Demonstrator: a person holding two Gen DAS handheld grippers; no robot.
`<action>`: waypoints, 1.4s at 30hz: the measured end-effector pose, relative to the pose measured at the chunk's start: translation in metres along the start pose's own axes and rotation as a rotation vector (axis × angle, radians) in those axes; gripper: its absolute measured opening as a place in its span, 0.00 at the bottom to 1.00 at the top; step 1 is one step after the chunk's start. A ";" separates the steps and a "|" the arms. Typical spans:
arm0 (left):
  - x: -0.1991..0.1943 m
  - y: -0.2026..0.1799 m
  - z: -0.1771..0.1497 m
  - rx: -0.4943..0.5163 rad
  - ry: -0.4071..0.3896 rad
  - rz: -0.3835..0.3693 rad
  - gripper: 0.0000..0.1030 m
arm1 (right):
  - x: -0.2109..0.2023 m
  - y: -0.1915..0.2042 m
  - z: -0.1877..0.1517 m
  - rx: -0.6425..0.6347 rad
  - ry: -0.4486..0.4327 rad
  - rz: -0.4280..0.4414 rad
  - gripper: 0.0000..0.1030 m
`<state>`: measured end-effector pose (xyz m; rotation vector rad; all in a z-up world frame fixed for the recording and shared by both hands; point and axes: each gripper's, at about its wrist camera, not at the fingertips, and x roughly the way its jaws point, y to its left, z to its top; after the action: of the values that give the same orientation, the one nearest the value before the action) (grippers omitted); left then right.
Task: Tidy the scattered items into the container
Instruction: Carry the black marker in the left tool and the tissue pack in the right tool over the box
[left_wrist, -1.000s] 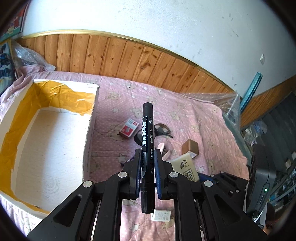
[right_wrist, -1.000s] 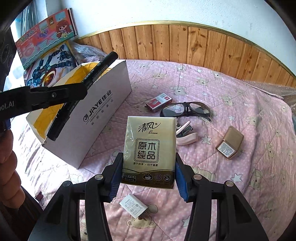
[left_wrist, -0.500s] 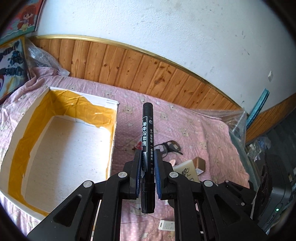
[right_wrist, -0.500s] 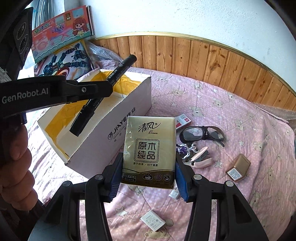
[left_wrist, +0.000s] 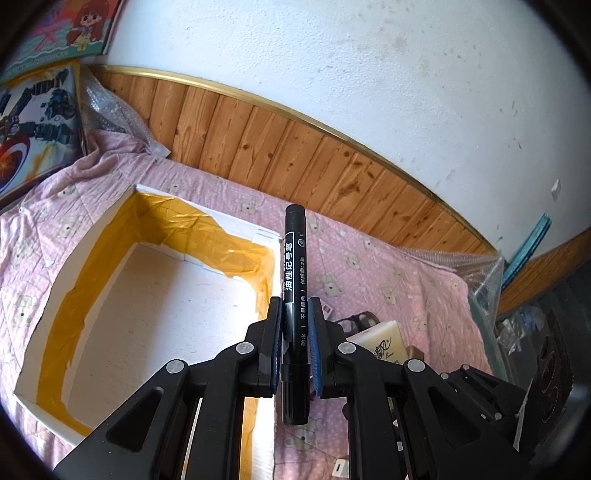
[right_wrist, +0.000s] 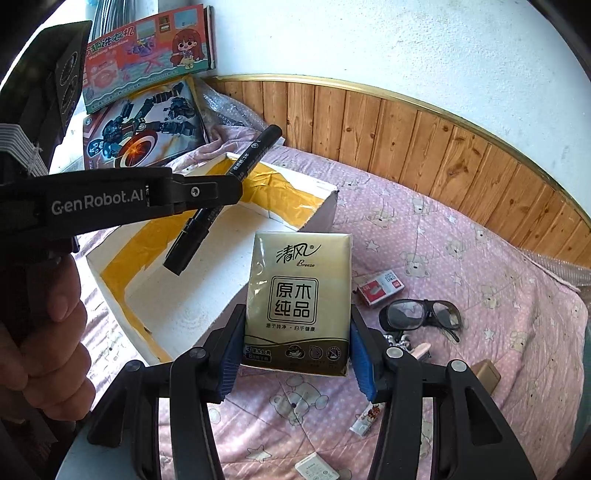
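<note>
My left gripper (left_wrist: 294, 314) is shut on a black marker pen (left_wrist: 294, 266) and holds it above the right wall of the open white box (left_wrist: 147, 295) lined with yellow tape. In the right wrist view the left gripper (right_wrist: 221, 190) and its marker (right_wrist: 218, 210) hang over the box (right_wrist: 207, 280). My right gripper (right_wrist: 297, 354) is shut on a gold tissue pack (right_wrist: 299, 299), held upright above the bed just right of the box.
On the pink bedspread (right_wrist: 461, 258) lie black goggles (right_wrist: 421, 314), a red and white small box (right_wrist: 380, 288), a brown box (right_wrist: 485, 373), a stapler (right_wrist: 417, 350) and white packets (right_wrist: 317, 469). Toy boxes (right_wrist: 144, 122) lean on the wall behind the box.
Both grippers have moved left and up toward the box with their loads. The marker now hangs over the box's right wall; the tissue pack is beside it.
</note>
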<state>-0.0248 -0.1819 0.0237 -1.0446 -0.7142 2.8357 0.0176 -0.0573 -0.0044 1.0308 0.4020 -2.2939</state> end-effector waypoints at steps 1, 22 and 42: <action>0.000 0.004 0.002 -0.011 -0.002 -0.001 0.13 | 0.001 0.003 0.003 -0.007 -0.001 0.002 0.51; 0.019 0.097 0.025 -0.284 0.028 0.019 0.13 | 0.058 0.040 0.061 -0.116 0.034 0.093 0.51; 0.085 0.144 0.030 -0.401 0.181 0.113 0.13 | 0.144 0.057 0.080 -0.339 0.194 0.084 0.51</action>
<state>-0.0917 -0.3064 -0.0699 -1.4110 -1.2759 2.6986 -0.0698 -0.1968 -0.0623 1.0735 0.7807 -1.9700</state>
